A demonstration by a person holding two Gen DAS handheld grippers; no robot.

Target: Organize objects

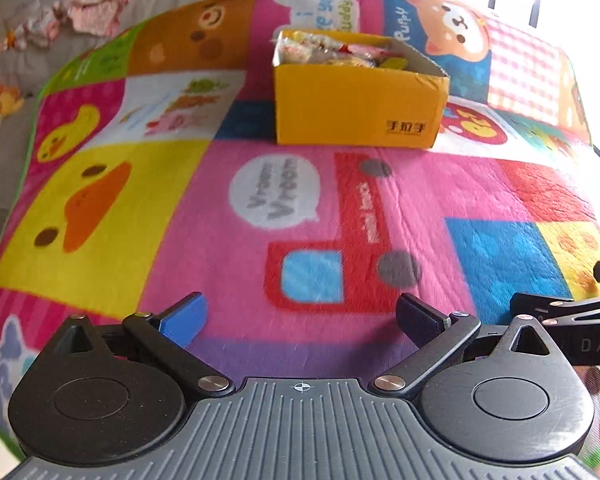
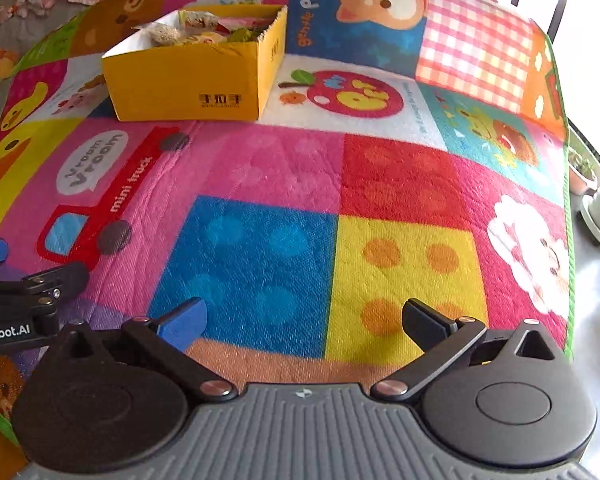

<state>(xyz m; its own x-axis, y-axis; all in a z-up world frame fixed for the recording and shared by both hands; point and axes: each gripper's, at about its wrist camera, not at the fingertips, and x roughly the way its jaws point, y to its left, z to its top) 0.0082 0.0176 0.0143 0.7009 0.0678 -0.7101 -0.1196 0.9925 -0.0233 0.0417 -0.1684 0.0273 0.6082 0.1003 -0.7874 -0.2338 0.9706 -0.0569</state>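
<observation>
A yellow cardboard box sits on a bright patchwork play mat, toward its far side, open at the top and filled with wrapped snack packets. The left tool hangs low over the mat's pink and red truck patch, its fingers spread wide with nothing between them. The right tool hangs just beside it over blue and yellow squares, also wide and empty. Both are well apart from the box. Crumpled pink clothes lie beyond the mat.
</observation>
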